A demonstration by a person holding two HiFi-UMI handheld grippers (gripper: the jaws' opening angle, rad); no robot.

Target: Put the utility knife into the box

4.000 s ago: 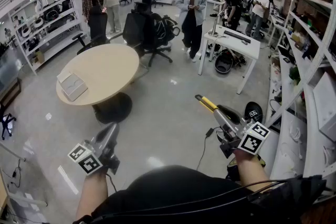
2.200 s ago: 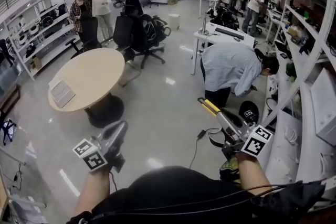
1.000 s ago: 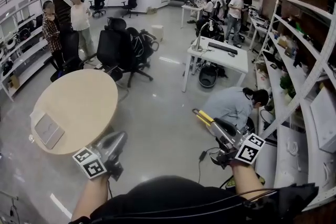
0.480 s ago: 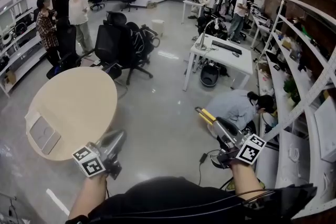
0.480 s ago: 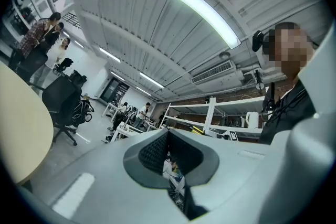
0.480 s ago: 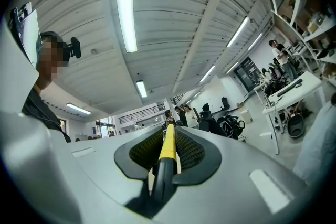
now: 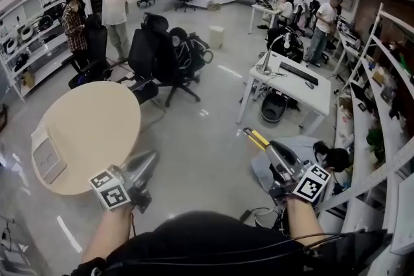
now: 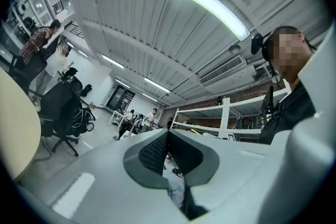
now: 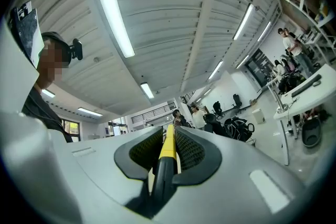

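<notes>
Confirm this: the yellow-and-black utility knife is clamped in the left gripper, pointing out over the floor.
Wrong gripper: the utility knife is clamped in the right gripper, pointing out over the floor. The right gripper view shows it between the jaws.

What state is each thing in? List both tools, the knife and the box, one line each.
left tool: shut, nothing between its jaws.
right tool: shut on the utility knife.
utility knife: clamped in the right tool, yellow end sticking out ahead, not yet in the box.
box: lying on the round table; whether it is open or closed cannot be told.
</notes>
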